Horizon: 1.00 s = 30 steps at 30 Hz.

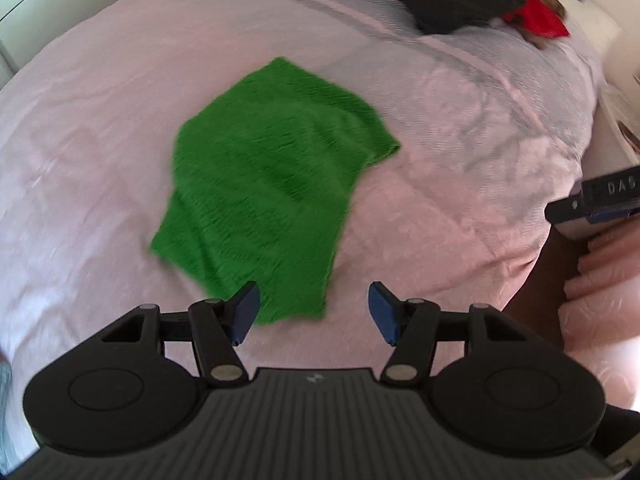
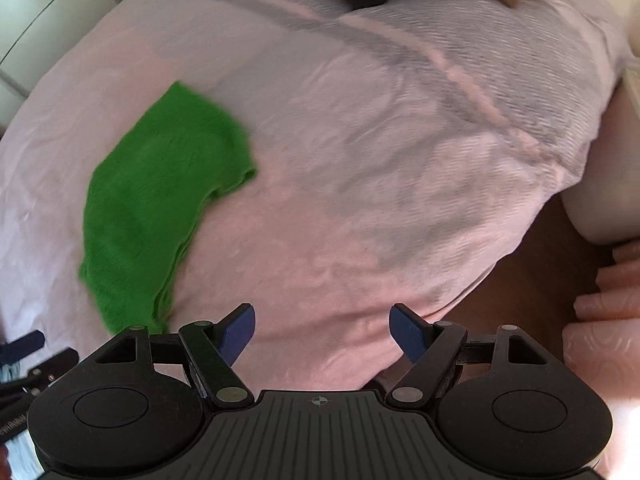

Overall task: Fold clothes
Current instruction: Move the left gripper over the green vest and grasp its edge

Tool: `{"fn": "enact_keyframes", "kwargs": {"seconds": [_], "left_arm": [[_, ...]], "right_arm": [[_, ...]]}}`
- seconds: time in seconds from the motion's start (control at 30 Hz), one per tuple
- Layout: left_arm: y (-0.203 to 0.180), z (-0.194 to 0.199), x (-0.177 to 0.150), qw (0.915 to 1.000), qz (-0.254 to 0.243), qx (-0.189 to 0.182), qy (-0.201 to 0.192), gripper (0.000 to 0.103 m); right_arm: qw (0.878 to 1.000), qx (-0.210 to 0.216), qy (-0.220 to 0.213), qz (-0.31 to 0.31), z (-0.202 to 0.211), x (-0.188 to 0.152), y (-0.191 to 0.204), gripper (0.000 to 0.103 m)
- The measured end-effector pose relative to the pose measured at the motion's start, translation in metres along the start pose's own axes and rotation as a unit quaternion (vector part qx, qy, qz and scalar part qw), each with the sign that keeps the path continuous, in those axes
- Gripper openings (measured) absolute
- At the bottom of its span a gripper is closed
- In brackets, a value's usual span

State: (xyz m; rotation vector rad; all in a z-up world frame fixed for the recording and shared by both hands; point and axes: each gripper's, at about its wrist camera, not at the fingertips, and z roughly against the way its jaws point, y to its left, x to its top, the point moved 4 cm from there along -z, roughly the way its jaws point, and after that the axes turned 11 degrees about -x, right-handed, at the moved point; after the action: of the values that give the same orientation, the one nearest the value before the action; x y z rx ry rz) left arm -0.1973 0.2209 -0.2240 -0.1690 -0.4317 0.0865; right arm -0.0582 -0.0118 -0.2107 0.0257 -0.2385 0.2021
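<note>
Left wrist: fuzzy green cloth (image 1: 264,184) rumpled

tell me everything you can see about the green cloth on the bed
The green cloth is a fuzzy, towel-like piece lying loosely on the pale pink bedcover, rumpled and partly doubled over, with layered edges showing along one side. Its outline is irregular, not a neat rectangle. Only the bedcover touches it; the open left claw hangs above its near edge.

One green cloth (image 1: 264,184), two tools (image 1: 314,314).
</note>
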Motion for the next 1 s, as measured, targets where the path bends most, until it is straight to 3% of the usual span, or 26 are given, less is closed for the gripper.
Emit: {"fn": "enact_keyframes", "kwargs": {"seconds": [0.27, 0.47, 0.63, 0.9, 0.97, 1.0], "left_arm": [[-0.011, -0.052, 0.037, 0.9971, -0.073, 0.016, 0.017, 0.056], [-0.026, -0.115, 0.061, 0.9820, -0.173, 0.061, 0.048, 0.056], [-0.040, -0.167, 0.077, 0.9573, -0.264, 0.100, 0.062, 0.056], [-0.051, -0.232, 0.077, 0.8977, -0.406, 0.143, 0.092, 0.060], [-0.048, -0.243, 0.075, 0.8877, -0.424, 0.152, 0.093, 0.063], [-0.046, -0.247, 0.075, 0.8852, -0.430, 0.152, 0.092, 0.053]], "right_arm": [[1.000, 0.015, -0.004, -0.013, -0.025, 0.054, 0.002, 0.077], [1.000, 0.024, 0.009, -0.004, -0.056, 0.090, -0.001, 0.077], [0.999, 0.015, 0.032, -0.012, -0.084, 0.104, -0.020, 0.077], [0.998, -0.004, 0.055, -0.035, -0.113, 0.100, -0.046, 0.077], [0.997, -0.010, 0.058, -0.041, -0.116, 0.099, -0.051, 0.077], [0.997, -0.012, 0.058, -0.042, -0.118, 0.099, -0.052, 0.077]]}}
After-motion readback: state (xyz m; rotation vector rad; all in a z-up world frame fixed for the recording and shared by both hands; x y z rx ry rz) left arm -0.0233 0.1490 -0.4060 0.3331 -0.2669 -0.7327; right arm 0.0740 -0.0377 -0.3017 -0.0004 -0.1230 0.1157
